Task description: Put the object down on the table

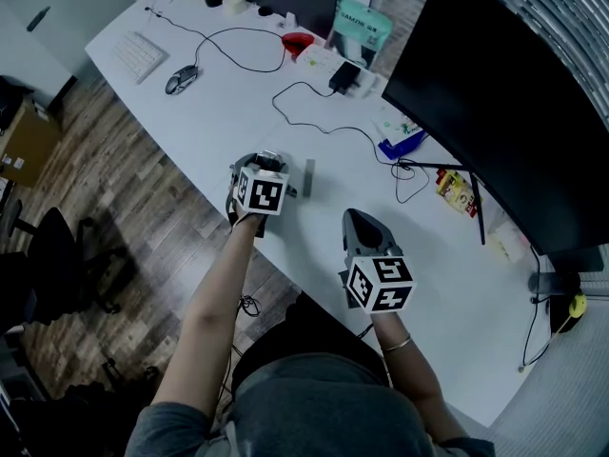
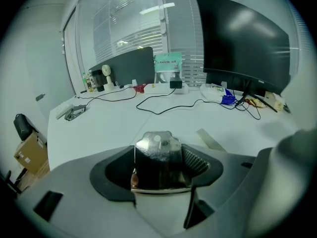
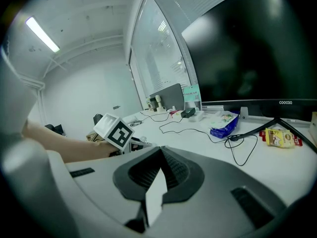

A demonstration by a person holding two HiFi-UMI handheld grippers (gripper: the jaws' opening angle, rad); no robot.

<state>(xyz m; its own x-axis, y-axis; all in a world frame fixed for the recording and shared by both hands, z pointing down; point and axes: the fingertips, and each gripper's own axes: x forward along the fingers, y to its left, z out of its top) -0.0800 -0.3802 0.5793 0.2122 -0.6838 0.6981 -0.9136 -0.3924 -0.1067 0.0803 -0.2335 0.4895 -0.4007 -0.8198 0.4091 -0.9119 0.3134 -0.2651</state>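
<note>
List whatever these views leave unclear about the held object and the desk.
1. The dark shiny object: its lower part is hidden inside the left gripper's jaws in the left gripper view; its kind is unclear.
2. Its gap to the table: in the head view the gripper covers it.
3. Print on the green box: too small in the head view.
</note>
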